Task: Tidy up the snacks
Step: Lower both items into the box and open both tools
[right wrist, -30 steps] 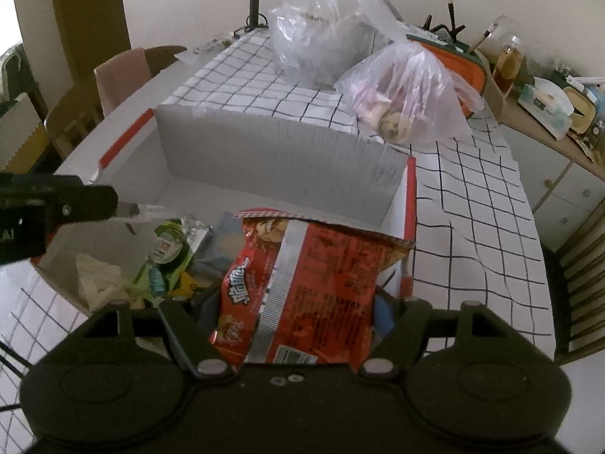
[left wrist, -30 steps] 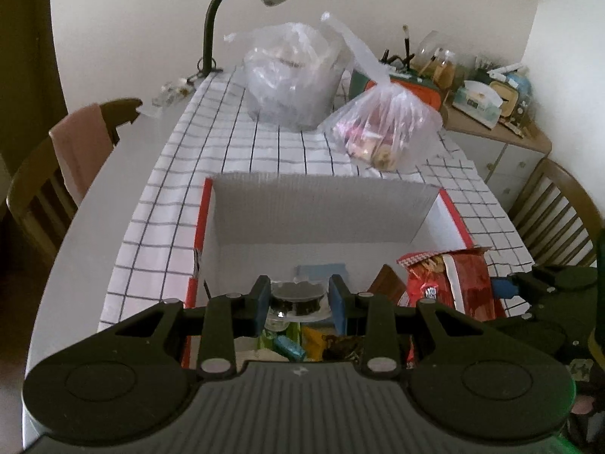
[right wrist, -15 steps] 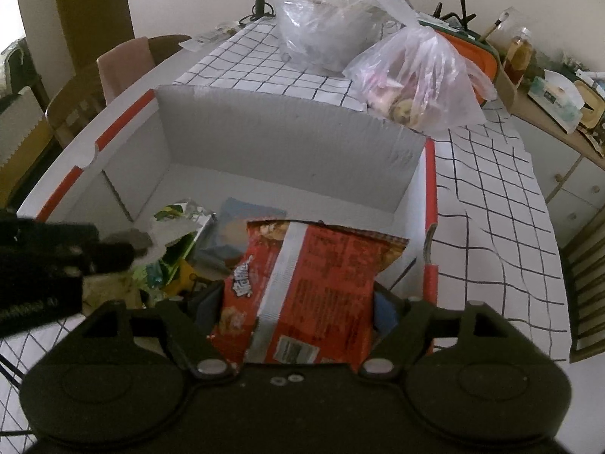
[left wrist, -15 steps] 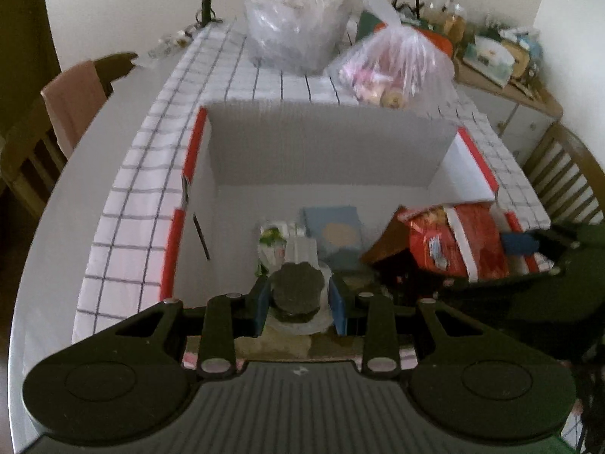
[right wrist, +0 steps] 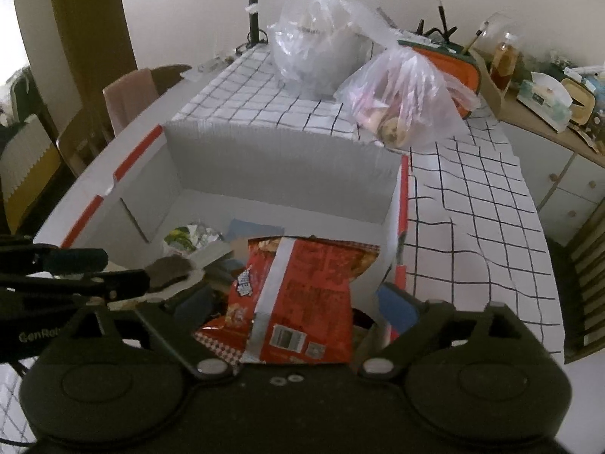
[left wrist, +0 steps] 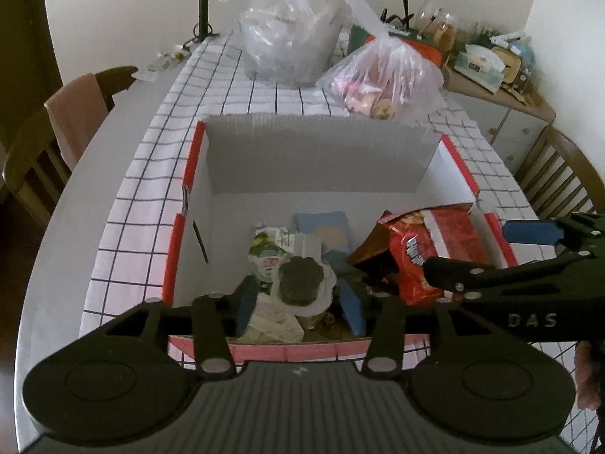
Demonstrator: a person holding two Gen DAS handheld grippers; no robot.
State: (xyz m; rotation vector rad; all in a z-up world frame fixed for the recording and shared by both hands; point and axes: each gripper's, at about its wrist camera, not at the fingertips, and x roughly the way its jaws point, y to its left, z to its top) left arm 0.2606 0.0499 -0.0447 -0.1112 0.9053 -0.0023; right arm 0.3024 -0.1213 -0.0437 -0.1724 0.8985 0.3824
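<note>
A white cardboard box (left wrist: 317,151) with red edges stands on the checked cloth and holds several snack packets. My left gripper (left wrist: 298,302) hangs over its near edge with its jaws opening. A dark round snack in a clear wrapper (left wrist: 302,278) lies between the blue pads, apart from both, on top of the pile. My right gripper (right wrist: 297,302) is also opening, over the right end of the box (right wrist: 280,159). The red chip bag (right wrist: 302,287) leans between its jaws, and the right pad stands clear of it. A green-white packet (left wrist: 264,249) and a blue packet (left wrist: 325,227) lie deeper in.
Two clear plastic bags, a larger one (left wrist: 287,34) and a smaller one (left wrist: 382,79), sit on the cloth behind the box, beside a gooseneck lamp (left wrist: 204,3). Wooden chairs stand left (left wrist: 34,166) and right (left wrist: 559,174). A cluttered sideboard (left wrist: 491,72) fills the far right corner.
The left jaws have parted from the dark wrapped snack they were holding. The right jaws have spread wider, and the red bag has sagged down into the box.
</note>
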